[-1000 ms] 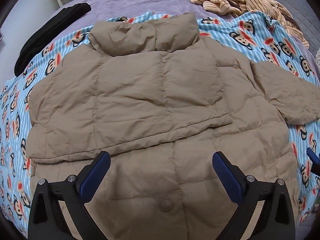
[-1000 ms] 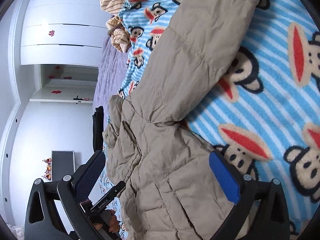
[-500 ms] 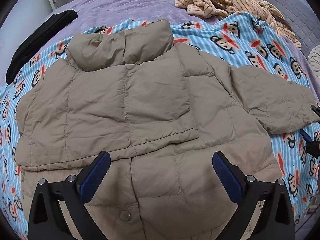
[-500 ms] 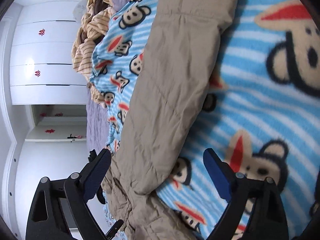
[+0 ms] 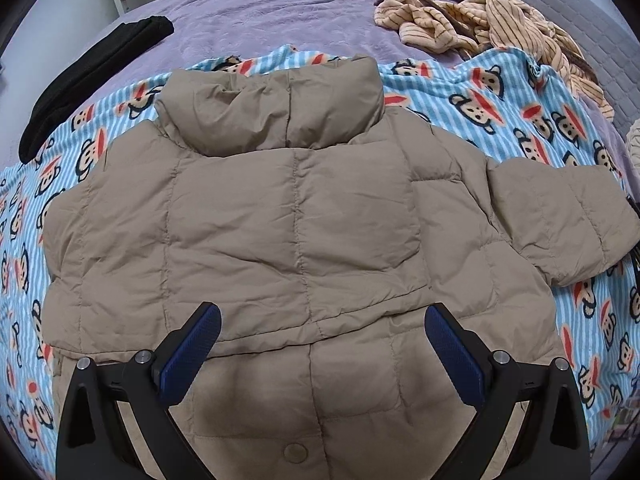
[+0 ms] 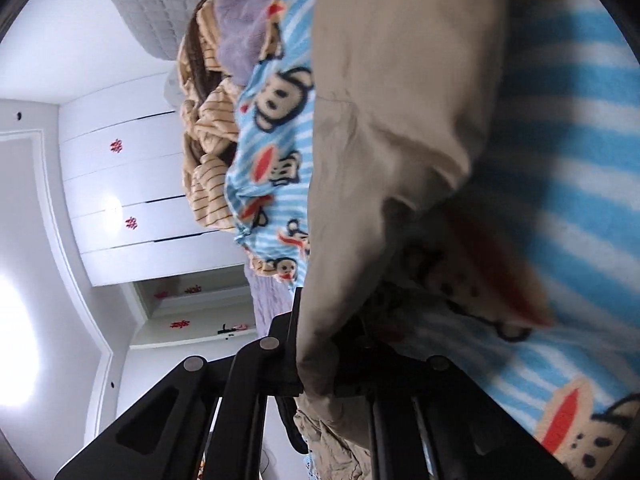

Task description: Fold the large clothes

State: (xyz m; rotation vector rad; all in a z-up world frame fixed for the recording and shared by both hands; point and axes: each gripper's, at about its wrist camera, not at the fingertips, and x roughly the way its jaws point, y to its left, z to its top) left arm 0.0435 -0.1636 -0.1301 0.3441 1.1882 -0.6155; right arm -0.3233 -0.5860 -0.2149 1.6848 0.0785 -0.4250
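Tan puffer jacket (image 5: 288, 216) is lying flat on the monkey-print blanket (image 5: 500, 92), one sleeve (image 5: 560, 220) reaching toward the right edge. The left gripper (image 5: 322, 344) is hovering above the hem, jaws wide and holding nothing. The right gripper (image 6: 320, 364) has just been closing and is pinching the sleeve cuff; cloth is hiding its pads, and the near blanket is blurring.

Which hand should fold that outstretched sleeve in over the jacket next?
Right. Its tongs have just closed on the tan puffer jacket's sleeve cuff; the left tongs hang open over the hem.
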